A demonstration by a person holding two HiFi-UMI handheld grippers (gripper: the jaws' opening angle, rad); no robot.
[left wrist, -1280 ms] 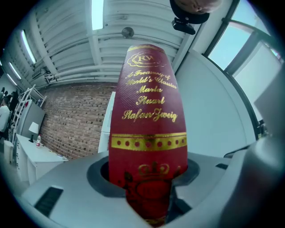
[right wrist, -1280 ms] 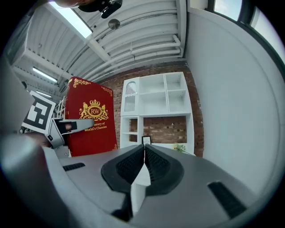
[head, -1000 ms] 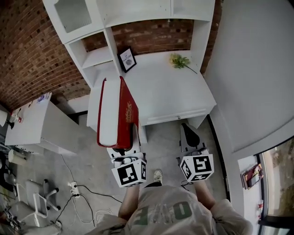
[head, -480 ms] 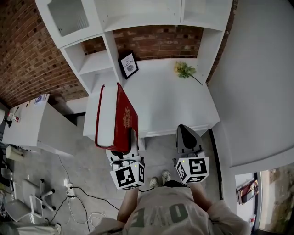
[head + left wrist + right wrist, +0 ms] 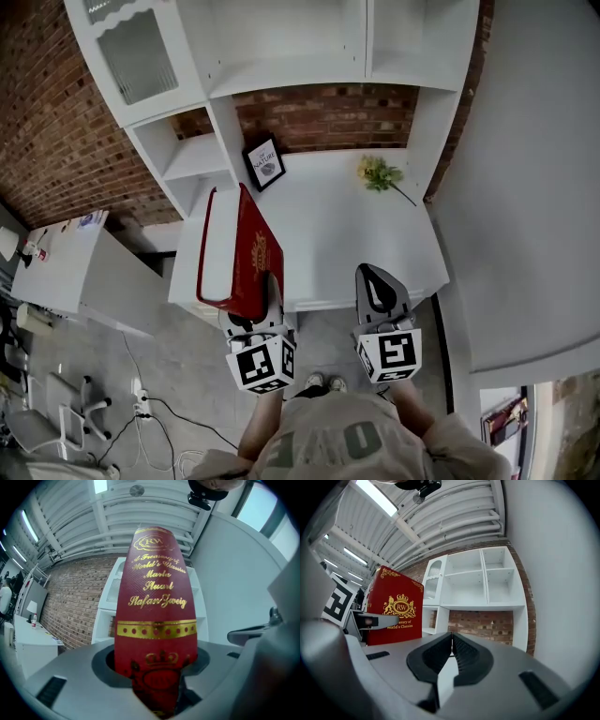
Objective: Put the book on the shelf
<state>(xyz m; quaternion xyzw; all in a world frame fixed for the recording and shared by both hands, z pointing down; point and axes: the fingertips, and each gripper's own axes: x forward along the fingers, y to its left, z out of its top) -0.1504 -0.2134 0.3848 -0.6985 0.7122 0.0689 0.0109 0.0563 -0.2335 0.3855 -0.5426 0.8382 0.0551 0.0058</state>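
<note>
Left claw (image 5: 253,302) clamps an upright red, gold-lettered hardcover book (image 5: 249,255) before the white shelf unit (image 5: 281,70); right claw (image 5: 377,281) pressed together.

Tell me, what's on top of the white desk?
A framed picture and a yellow flower sprig. The red book, held in the left gripper, hides the desk along its left edge.

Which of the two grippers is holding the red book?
The left gripper: the red book stands clamped between its fingers. The right gripper has its fingers closed together, with nothing between them.
</note>
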